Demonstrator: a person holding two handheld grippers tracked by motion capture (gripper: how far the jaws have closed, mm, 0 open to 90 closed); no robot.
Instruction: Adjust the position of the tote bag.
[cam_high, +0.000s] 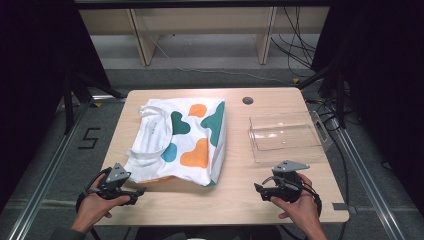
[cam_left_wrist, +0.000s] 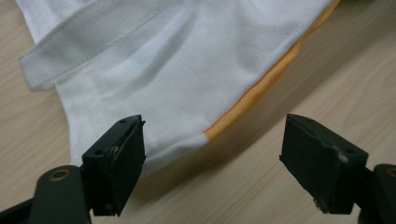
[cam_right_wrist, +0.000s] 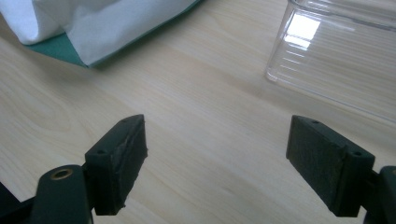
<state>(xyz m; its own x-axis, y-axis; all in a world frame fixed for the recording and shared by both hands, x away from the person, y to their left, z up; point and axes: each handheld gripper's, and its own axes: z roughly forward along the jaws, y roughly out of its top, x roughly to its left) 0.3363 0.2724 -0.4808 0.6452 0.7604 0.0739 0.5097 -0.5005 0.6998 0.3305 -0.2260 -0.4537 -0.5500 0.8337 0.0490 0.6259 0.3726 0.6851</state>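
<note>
the left gripper (cam_high: 136, 192) stands released, jaws wide and empty, just short of the near corner of the white cloth tote bag with orange, teal and blue blobs (cam_high: 182, 140). the right gripper (cam_high: 260, 191) is released too, over bare light wooden table (cam_high: 235, 200) (plenty of open board here). the bag lies flat at table centre-left, its strap folded across, well apart from the clear plastic tray (cam_high: 285, 135).

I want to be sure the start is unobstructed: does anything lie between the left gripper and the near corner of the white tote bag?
Nothing visible does. The left gripper has its jaws open right before the tote bag, with bare table between them.
</note>
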